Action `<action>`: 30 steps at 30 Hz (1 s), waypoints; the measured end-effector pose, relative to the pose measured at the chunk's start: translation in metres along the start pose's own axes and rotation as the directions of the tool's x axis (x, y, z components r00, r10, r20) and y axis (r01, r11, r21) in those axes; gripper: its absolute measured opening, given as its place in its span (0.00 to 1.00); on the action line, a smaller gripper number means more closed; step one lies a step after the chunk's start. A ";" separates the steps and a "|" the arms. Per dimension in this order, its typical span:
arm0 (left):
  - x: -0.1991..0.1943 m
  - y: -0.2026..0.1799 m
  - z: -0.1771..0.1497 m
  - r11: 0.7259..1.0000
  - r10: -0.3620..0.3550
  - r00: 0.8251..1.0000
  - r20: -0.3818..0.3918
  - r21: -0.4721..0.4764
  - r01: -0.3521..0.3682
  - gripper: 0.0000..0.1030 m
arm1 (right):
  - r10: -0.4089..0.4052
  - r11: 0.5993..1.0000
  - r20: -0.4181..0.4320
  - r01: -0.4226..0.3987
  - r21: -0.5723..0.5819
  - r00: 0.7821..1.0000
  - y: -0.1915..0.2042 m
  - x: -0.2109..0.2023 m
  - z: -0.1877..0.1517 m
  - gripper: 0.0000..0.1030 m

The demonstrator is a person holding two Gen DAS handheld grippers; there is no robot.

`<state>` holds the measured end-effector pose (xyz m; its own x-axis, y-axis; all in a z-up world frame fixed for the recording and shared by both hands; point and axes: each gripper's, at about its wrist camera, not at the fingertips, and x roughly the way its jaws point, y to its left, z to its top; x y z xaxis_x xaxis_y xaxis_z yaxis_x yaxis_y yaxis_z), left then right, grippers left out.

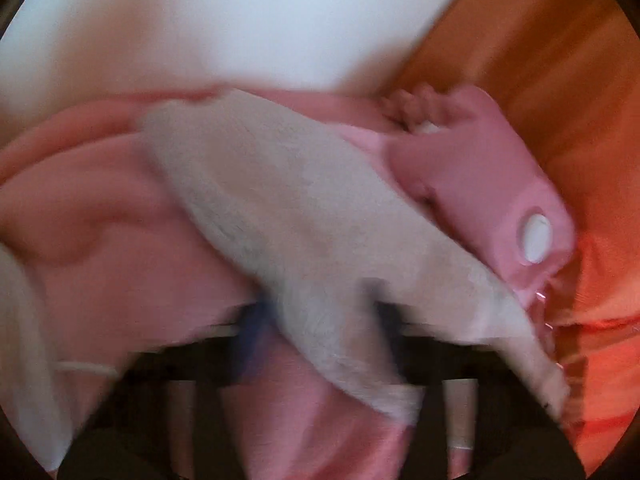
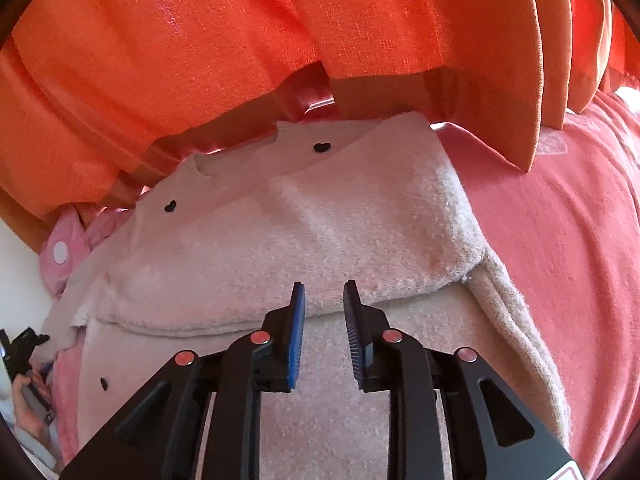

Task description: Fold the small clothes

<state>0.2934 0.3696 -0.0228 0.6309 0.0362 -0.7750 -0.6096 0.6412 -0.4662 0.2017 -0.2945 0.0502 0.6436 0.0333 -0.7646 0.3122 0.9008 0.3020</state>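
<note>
A cream fleece garment (image 2: 304,240) with small black hearts lies partly folded on a pink sheet (image 2: 560,240). My right gripper (image 2: 324,300) is open and empty, its blue-padded fingertips just above the folded edge. In the blurred left wrist view the same cream fleece (image 1: 304,216) drapes across my left gripper (image 1: 320,320), whose dark fingers are mostly covered by it; they appear closed on a corner of the cloth. The left gripper also shows at the right wrist view's left edge (image 2: 28,344), holding the garment's corner.
An orange curtain (image 2: 280,40) hangs just behind the garment. A pink item with white dots (image 1: 500,200) lies beside the fleece and also shows in the right wrist view (image 2: 64,252). A white surface (image 1: 220,24) sits beyond it.
</note>
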 end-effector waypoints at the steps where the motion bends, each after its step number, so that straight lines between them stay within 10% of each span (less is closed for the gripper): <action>1: -0.002 -0.005 -0.001 1.000 -0.009 1.000 0.001 -0.007 0.009 0.08 | 0.002 1.000 0.002 -0.002 0.000 1.000 0.000 0.000 0.000 0.21; 4: -0.035 -0.054 -0.008 0.992 -0.055 0.992 0.111 0.120 0.041 0.07 | 0.012 1.000 0.023 -0.012 0.002 1.000 0.001 -0.004 0.001 0.21; 7: -0.086 -0.143 -0.042 0.925 -0.227 0.960 0.163 0.344 0.160 0.07 | 0.027 1.000 0.041 -0.027 0.002 0.999 0.004 -0.010 0.001 0.21; 12: -0.138 -0.267 -0.168 0.697 -0.510 0.859 -0.049 0.562 0.446 0.07 | 0.036 0.999 0.050 -0.037 0.021 0.998 0.000 -0.012 0.001 0.21; 16: -0.113 -0.308 -0.284 0.600 -0.483 0.832 -0.273 0.589 0.542 0.12 | 0.003 0.999 0.052 -0.006 0.053 0.999 -0.013 -0.010 0.003 0.24; 21: -0.060 -0.275 -0.344 0.675 -0.322 0.859 -0.398 0.539 0.503 0.28 | 0.012 0.994 0.031 -0.015 0.108 0.999 -0.028 -0.007 0.005 0.27; 26: -0.070 -0.246 -0.277 0.766 -0.355 0.912 -0.206 0.496 0.410 0.72 | 0.058 0.993 0.018 -0.059 0.100 0.998 -0.020 -0.002 0.008 0.37; 30: -0.052 -0.214 -0.234 0.856 -0.319 0.937 -0.146 0.380 0.350 0.74 | 0.078 0.997 0.001 -0.078 -0.021 0.997 0.018 0.003 0.004 0.40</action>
<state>0.2784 0.0511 0.0173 0.7152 -0.2819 -0.6395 -0.1184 0.8529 -0.5084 0.2121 -0.2801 0.0557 0.6669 0.1029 -0.7380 0.2466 0.9041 0.3489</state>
